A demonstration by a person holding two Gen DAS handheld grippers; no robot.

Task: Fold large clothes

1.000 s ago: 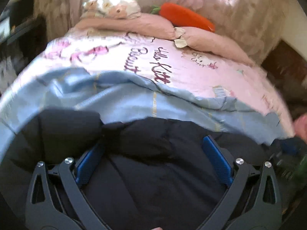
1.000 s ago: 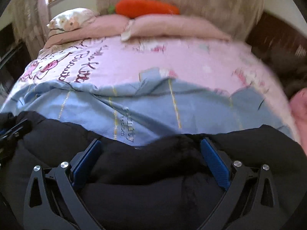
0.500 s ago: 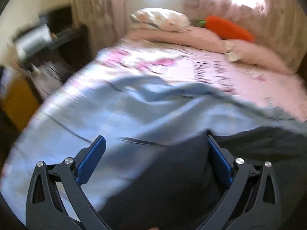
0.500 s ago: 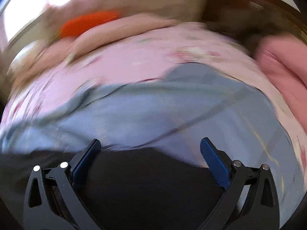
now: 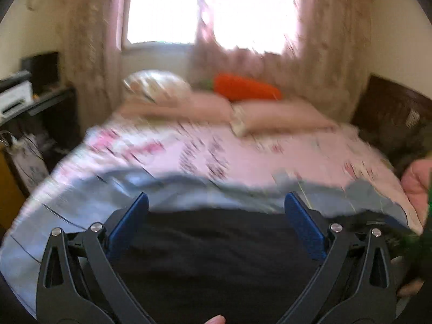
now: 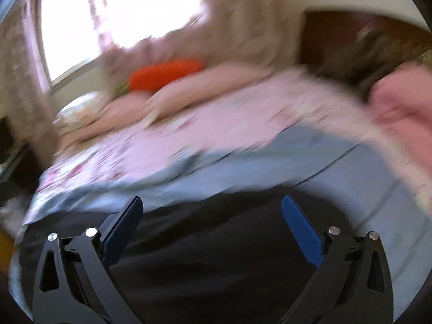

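A large black garment lies flat on the near part of the bed, on a light blue blanket. It also shows in the right wrist view. My left gripper is open above the garment, holding nothing. My right gripper is open above the garment too, holding nothing. Both views are blurred by motion.
The bed has a pink printed sheet, pink pillows and an orange carrot plush at the far end. A dark desk with a printer stands at the left. A dark headboard is at the right. A pink bundle lies at the right.
Both grippers have risen and pulled back from the black garment; the views now take in the window and the whole bed. The garment lies flatter than a second ago.
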